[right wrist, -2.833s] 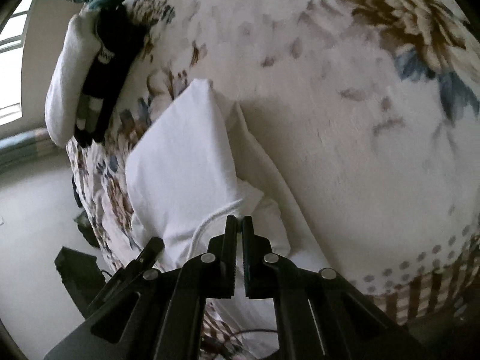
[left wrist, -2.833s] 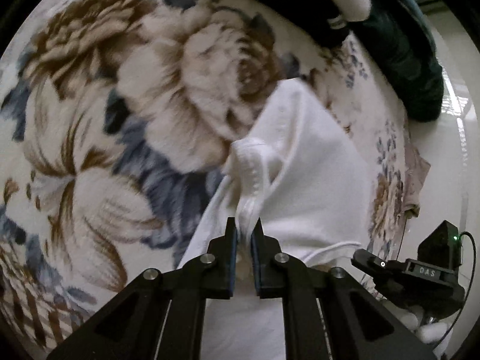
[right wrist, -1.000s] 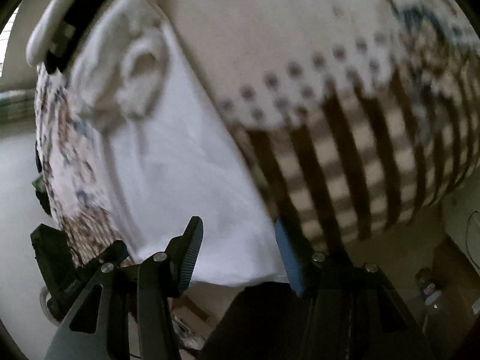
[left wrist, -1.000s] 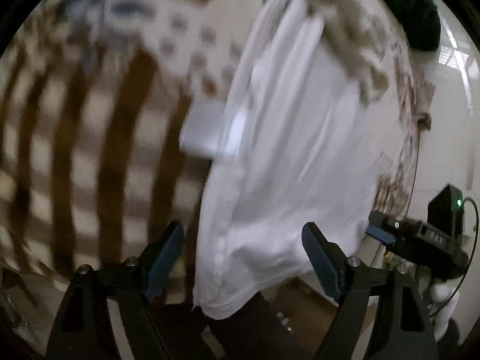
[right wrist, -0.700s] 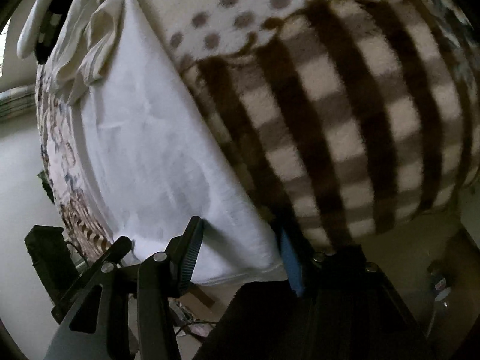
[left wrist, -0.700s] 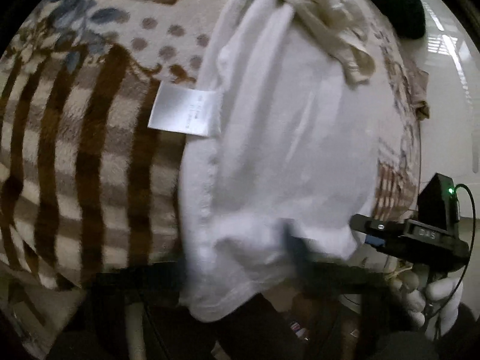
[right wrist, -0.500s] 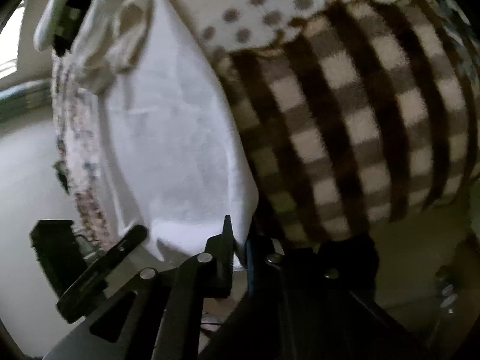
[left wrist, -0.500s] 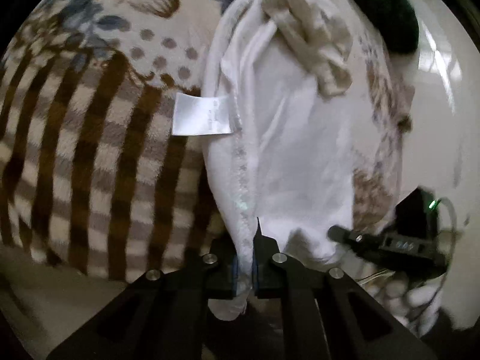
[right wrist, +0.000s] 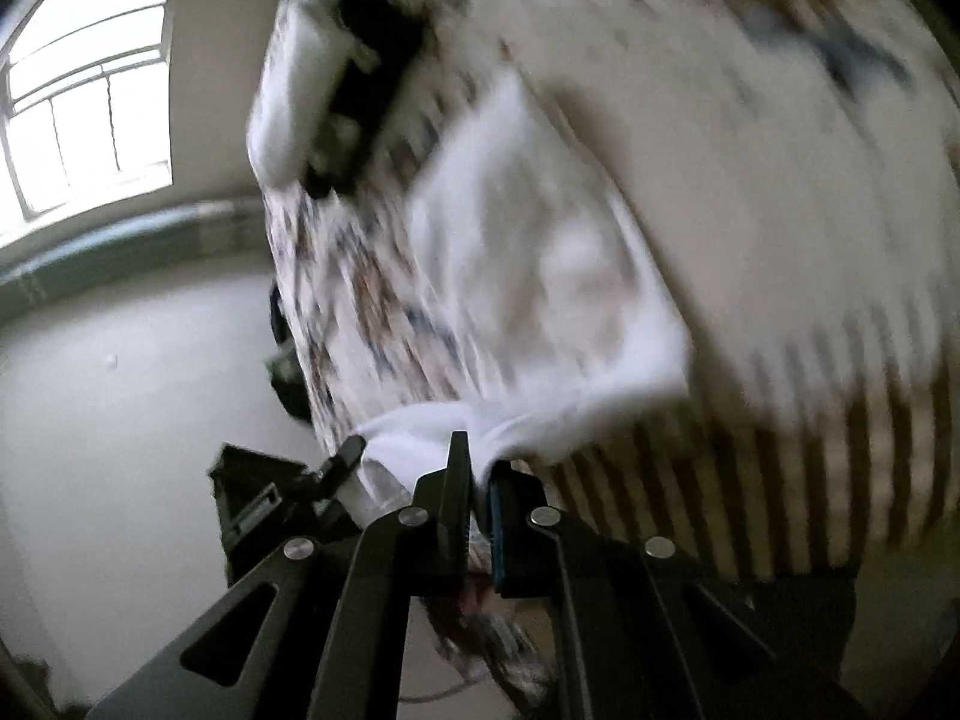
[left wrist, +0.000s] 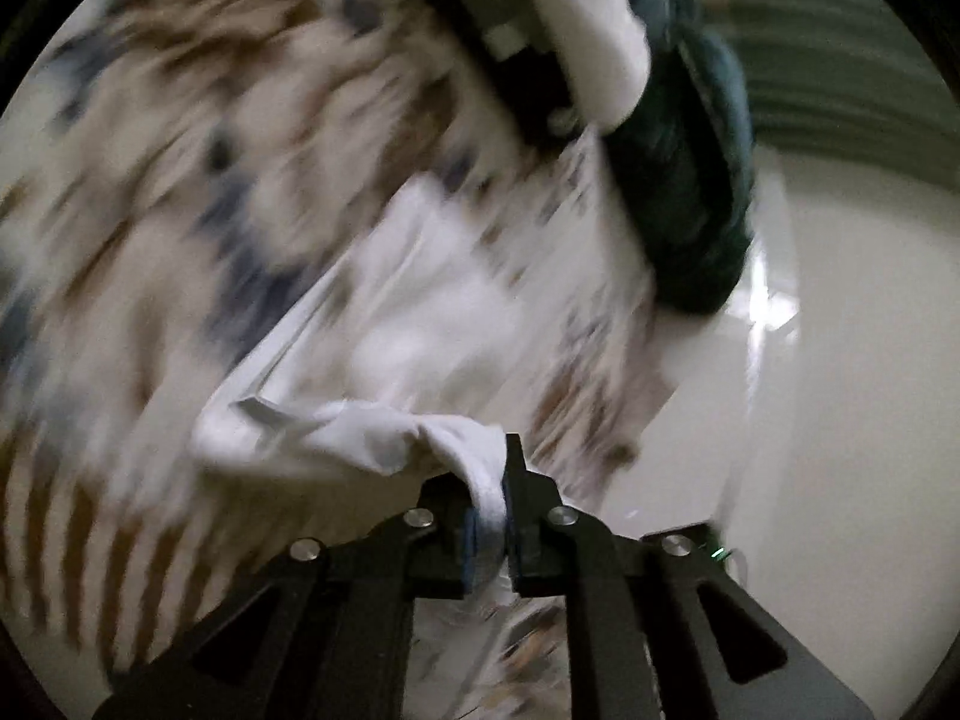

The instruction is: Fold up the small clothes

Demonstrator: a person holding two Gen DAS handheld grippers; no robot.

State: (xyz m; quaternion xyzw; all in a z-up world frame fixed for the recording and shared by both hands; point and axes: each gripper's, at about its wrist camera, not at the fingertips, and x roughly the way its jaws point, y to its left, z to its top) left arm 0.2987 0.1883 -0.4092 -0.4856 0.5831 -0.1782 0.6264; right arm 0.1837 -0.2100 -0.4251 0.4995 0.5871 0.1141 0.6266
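Note:
A small white garment lies on a flowered blanket, its near hem lifted. My left gripper is shut on one corner of the hem. In the right wrist view the same white garment stretches away from me, and my right gripper is shut on the other hem corner. Both views are blurred by motion. The left gripper also shows in the right wrist view.
A white pillow, a black-and-white item and a dark green bundle lie at the far end of the bed. The blanket's striped border hangs at the near edge. Pale floor and a window are beside the bed.
Both grippers went from open to shut on the garment's bottom hem, then lifted it and carried it up and forward over the bed. The views now sweep toward the pillows.

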